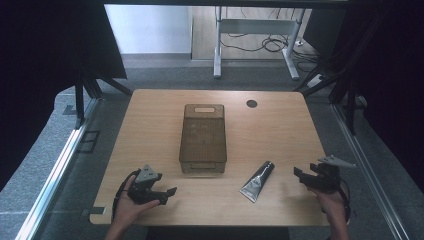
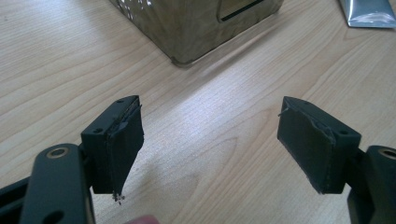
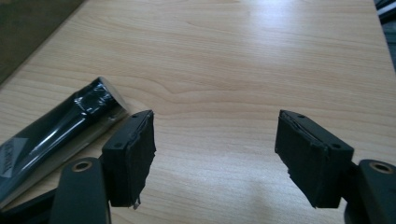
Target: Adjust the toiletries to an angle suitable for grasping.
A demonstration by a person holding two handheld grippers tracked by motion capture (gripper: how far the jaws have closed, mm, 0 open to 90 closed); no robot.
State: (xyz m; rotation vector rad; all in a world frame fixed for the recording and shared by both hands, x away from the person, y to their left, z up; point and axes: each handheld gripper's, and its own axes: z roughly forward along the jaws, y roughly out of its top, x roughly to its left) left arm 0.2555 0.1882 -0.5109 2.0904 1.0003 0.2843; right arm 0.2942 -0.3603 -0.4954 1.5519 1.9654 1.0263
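a lab-style recording booth set up inside an office room

a bare wooden table [image 1: 150,130] with a cable hole [image 1: 251,104] stands between black curtains [image 1: 45,60] and metal frame rails [image 1: 55,170] on grey carpet [image 1: 165,75]; past it stands a white desk frame [image 1: 257,30] with loose cables [image 1: 270,44] on the floor, and a person holds a cabled handheld gripper in each hand, left gripper [image 1: 161,194] and right gripper [image 1: 303,175].

Glossy foil tube [image 1: 257,181], matt wood table [image 1: 280,130].
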